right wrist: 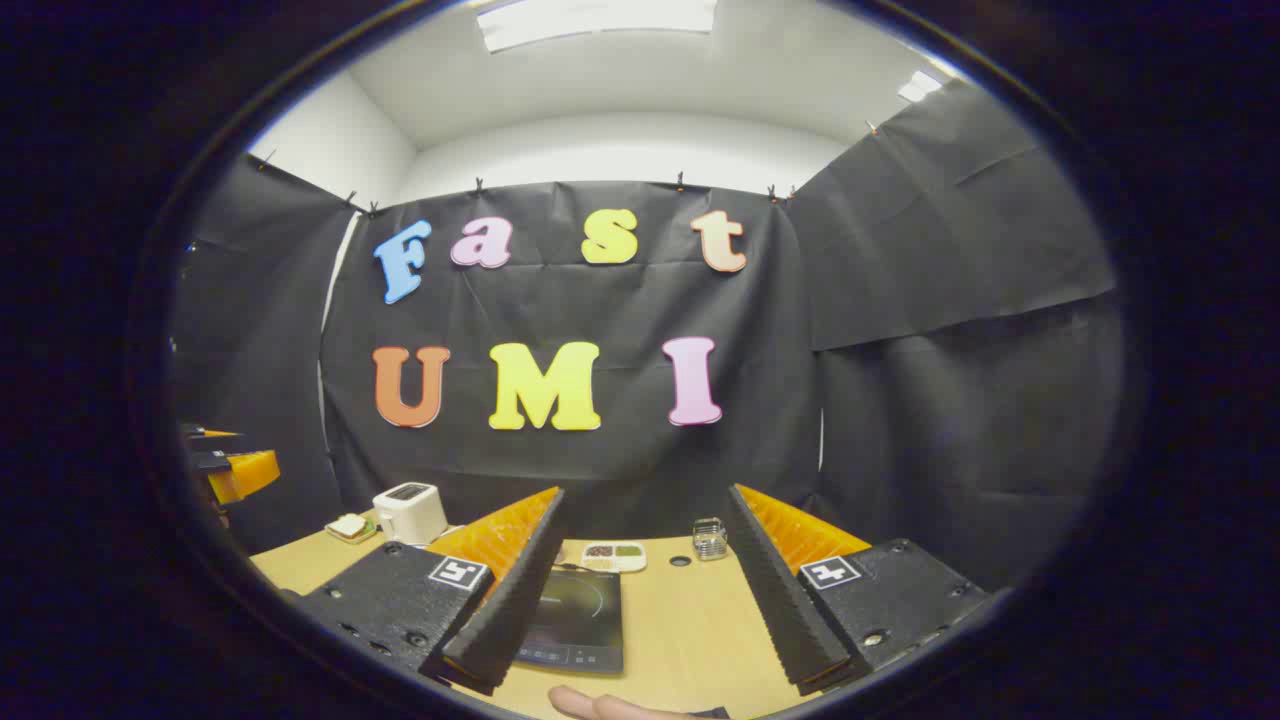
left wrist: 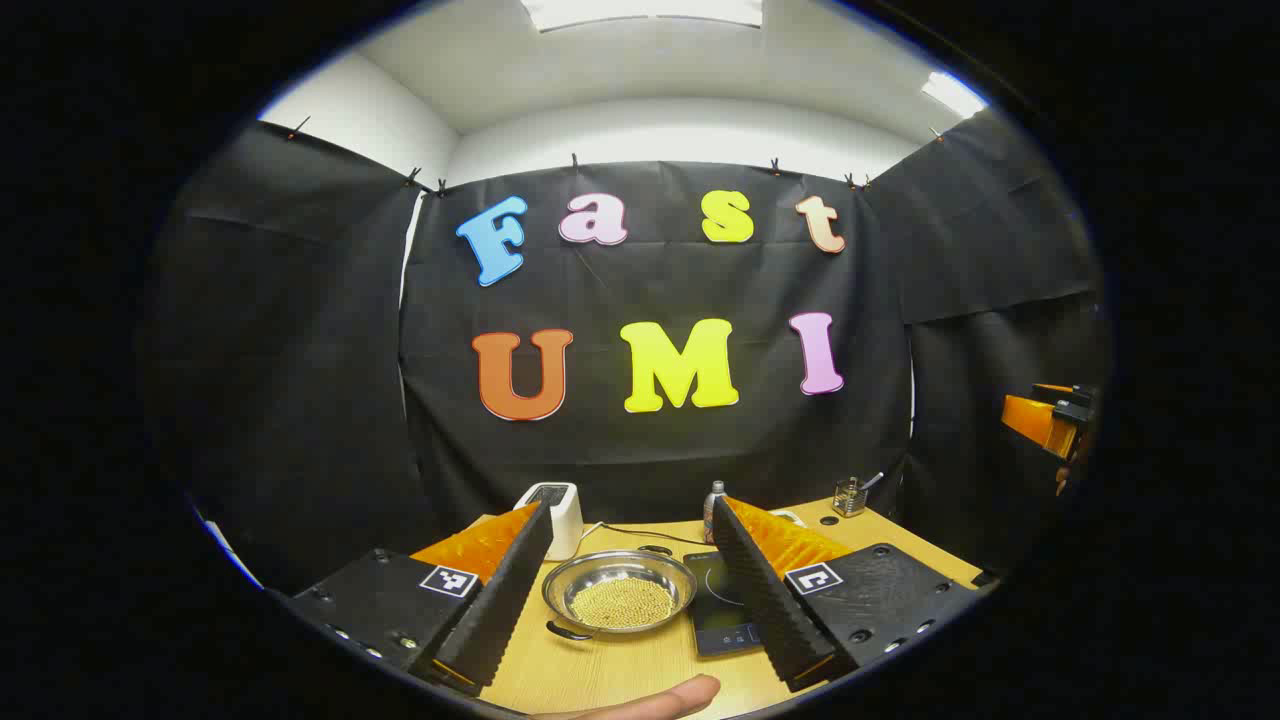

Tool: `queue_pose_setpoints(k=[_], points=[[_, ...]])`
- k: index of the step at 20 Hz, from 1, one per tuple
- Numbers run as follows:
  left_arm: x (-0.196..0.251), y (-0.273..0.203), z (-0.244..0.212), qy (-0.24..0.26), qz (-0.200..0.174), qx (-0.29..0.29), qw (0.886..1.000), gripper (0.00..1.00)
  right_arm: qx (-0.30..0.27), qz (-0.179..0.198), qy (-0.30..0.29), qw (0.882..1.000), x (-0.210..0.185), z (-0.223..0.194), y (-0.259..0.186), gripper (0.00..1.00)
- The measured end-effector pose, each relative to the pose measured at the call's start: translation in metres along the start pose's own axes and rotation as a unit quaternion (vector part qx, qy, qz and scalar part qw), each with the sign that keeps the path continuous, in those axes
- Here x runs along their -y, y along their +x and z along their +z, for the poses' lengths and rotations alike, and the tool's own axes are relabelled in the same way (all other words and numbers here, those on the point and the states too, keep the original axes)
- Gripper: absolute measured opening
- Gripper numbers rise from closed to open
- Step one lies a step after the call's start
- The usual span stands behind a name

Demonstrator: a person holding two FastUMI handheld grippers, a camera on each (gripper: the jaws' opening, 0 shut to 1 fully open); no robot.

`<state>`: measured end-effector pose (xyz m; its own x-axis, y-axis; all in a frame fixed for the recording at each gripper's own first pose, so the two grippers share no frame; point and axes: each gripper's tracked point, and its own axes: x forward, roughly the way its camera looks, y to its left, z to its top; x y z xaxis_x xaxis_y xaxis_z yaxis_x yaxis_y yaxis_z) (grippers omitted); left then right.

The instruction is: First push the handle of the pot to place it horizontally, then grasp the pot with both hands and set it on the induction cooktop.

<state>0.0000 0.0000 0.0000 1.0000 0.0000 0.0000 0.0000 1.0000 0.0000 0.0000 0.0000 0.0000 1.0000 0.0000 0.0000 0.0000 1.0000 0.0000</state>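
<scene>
Pot (left wrist: 620,592) handle partly hidden, cooktop (left wrist: 722,606) cut off

A shallow steel pot (left wrist: 620,592) sits upright on the wooden bench (left wrist: 620,670), filled with small yellow grains. Its dark handle (left wrist: 566,632) juts from the near-left rim. The black induction cooktop (left wrist: 722,608) lies flat just right of it.

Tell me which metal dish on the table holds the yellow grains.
The pot, the round steel bowl left of the cooktop, between the left gripper's fingers. The small wire holder at the back right holds no grains.
</scene>
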Motion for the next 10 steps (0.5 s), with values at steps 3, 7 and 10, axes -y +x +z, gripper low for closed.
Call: queue_pose_setpoints(k=[3,7,10], points=[[-0.003,0.000,0.001,0.001,0.004,0.000,1.000,0.95,0.002,-0.005,-0.007,1.000,0.005,0.001,-0.002,0.96],[-0.009,0.001,-0.003,0.002,0.008,-0.004,1.000,0.95,0.008,-0.013,-0.006,1.000,0.007,0.005,-0.001,0.96],[-0.013,0.001,-0.002,0.001,0.011,-0.004,1.000,0.95,0.009,-0.013,-0.008,1.000,0.006,0.005,0.000,0.96]])
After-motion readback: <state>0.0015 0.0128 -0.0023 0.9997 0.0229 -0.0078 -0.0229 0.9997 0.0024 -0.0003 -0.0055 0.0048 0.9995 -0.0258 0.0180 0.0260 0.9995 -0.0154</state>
